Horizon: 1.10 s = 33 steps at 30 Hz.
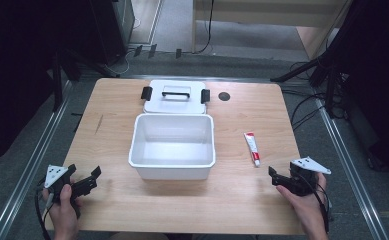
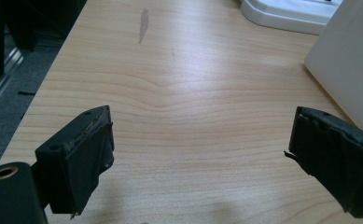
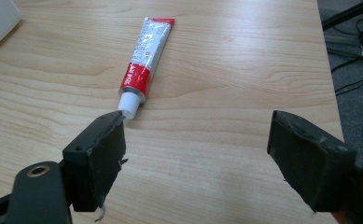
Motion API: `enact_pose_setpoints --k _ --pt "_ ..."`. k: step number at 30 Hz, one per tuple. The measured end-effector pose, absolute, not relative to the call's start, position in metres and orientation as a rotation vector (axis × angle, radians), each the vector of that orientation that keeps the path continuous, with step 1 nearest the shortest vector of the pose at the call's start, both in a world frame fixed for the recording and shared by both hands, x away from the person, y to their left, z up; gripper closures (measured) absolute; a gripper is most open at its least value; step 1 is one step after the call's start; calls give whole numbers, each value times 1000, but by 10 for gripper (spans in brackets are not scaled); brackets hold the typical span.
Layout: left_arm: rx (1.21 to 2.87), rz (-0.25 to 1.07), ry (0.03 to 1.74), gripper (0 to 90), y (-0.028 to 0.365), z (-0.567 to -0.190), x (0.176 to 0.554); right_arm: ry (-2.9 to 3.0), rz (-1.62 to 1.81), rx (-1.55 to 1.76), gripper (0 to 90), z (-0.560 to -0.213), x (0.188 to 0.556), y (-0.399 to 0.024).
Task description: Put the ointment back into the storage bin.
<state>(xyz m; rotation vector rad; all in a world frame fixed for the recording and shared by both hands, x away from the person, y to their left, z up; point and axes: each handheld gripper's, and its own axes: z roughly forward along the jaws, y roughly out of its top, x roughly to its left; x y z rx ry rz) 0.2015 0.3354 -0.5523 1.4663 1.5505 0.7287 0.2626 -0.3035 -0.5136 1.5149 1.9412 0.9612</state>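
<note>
Red-and-white toothpaste tube (image 3: 145,56) lies just ahead of the spread right gripper (image 3: 195,158); the left gripper (image 2: 200,158), jaws also spread, flanks a white plastic bin (image 1: 172,146).

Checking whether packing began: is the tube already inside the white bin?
No, the tube lies on the table right of the empty bin.

I work in what looks like a lab or recording studio: my wooden bench (image 1: 242,200) sits framed by metal rails (image 1: 29,165), black tripod legs (image 1: 302,67) stand at the far corners, cables (image 1: 307,107) trail over grey carpet (image 1: 262,62), and dark drapes close both sides.
</note>
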Motion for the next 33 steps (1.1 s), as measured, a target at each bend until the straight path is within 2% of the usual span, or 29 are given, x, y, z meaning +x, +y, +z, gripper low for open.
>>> enact_pose_setpoints --k 9,20,21,24,28,33 --pt "1464 725 1551 72 336 -552 202 2089 789 1479 253 -488 285 -286" --pt "1461 720 1554 72 337 -552 202 2216 648 1528 284 -478 312 -269" --pt "1460 719 1555 72 337 -552 202 2238 623 1542 323 -476 318 -266" --pt "1460 719 1555 72 337 -552 202 2278 588 1550 336 -475 326 -263" --pt "1457 715 1555 72 337 -553 202 2383 485 1567 396 -472 342 -254" --pt "1459 711 1554 72 337 -552 202 2439 413 1576 416 -471 352 -244"
